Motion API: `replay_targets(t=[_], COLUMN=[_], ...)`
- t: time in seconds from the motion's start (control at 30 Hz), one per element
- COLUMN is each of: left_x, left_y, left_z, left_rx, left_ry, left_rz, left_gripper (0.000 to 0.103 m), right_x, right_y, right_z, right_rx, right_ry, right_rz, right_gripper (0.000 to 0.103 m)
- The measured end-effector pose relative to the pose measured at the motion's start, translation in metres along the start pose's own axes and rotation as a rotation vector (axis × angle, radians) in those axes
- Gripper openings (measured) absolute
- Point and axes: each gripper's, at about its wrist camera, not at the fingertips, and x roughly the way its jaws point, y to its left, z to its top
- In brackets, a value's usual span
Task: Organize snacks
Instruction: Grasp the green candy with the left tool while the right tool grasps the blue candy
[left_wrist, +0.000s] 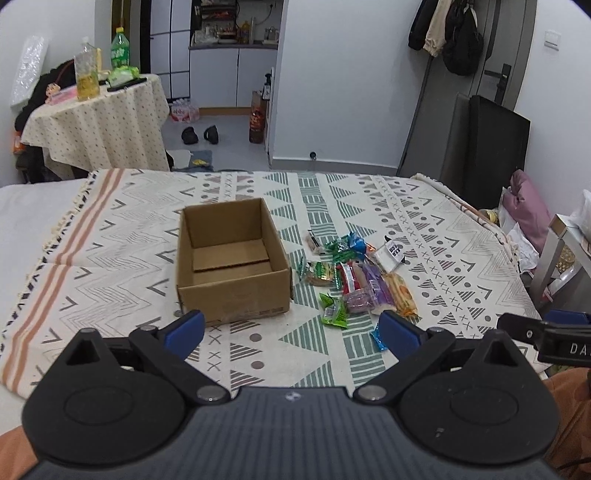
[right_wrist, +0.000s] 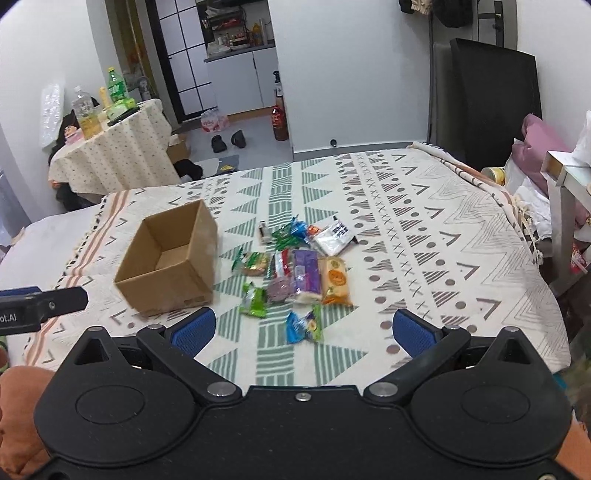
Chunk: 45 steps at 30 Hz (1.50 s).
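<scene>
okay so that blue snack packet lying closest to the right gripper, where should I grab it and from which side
Probably across its puffed middle, coming straight down from above. The small blue foil snack packet lies flat on the patterned cloth, apart from the other snacks, with bare cloth around it. The open right gripper already frames it; its crimped ends look too thin to hold well.

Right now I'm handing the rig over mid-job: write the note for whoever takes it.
Left tool: open, empty, hovering near the front of the cardboard box.
Right tool: open, empty, hovering just short of the blue snack packet.
The box stands open on the patterned cloth; nothing shows inside it.
The snack pile lies loose on the cloth to the right of the box.
Done: nothing packed yet.
Left: move every snack into the box.
</scene>
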Motion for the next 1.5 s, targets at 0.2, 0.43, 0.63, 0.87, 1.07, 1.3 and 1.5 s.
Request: replay_targets(t=[0.2,0.43,0.63,0.87,1.07,1.3,1.5], left_x=[0.026,0.060,0.090,0.130,0.168,0.210,0.237], left_y=[-0.002,-0.008,-0.016,-0.024,-0.033,-0.041,-0.040], left_z=[0.005,0.011,0.016,0.020,0.020,0.015,0.007], left_rx=[-0.022,-0.043,-0.040,-0.028,-0.001,0.021,0.012], left_ry=[0.019,0.053,0.083,0.137,0.186,0.249,0.278], left_rz=[-0.009,-0.016,-0.018,-0.031,-0.043,-0.070,-0.076], left_gripper=[0.100,0.093,0.082,0.073,0.067,0.062,0.060], right_x=[0.024,0.060,0.092,0.130,0.162,0.191,0.208], right_y=[-0.014,-0.029,-0.040,-0.043,-0.050,-0.053,-0.048], right_z=[0.007,0.011,0.008,0.009,0.000,-0.010,-0.014], right_rx=[0.048,0.128,0.208,0.289,0.354,0.366,0.336], right_ry=[0.013,0.062,0.138,0.205,0.264,0.322,0.364], right_rz=[0.021,0.073,0.112,0.129,0.141,0.116,0.091], right_gripper=[0.102,0.095,0.090,0.089,0.083,0.079,0.079])
